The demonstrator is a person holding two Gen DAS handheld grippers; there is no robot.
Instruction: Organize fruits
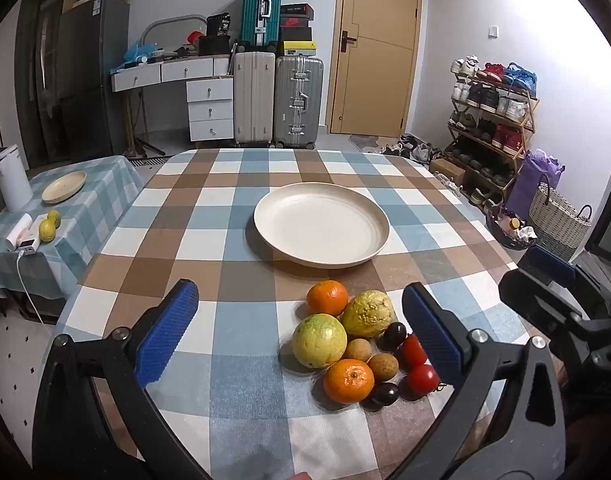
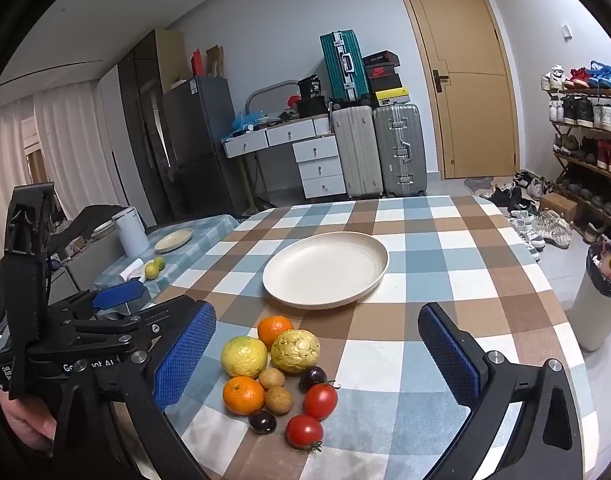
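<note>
fruits sit in one tight cluster at the near edge of the tabletop point(image 1: 233, 208), just short of the empty cream plate point(image 1: 320, 224) at its middle: two oranges point(image 2: 243, 395), two bumpy yellow-green guavas point(image 2: 244, 357), two small brown longans point(image 2: 278, 399), two dark plums point(image 2: 262, 422) and two red tomatoes point(image 2: 320, 401). my left tool point(image 1: 301, 332) is spread wide and holds nothing, its pads straddling the pile; my right tool point(image 2: 317, 356) is just as wide and also empty. i judge the oranges and guavas firm enough for a grip across the widest part, while the tomatoes and plums look smooth, soft and easy to bruise, so a light squeeze. all are round and may roll toward the near edge if nudged. open room lies around the plate and on the left side.
</note>
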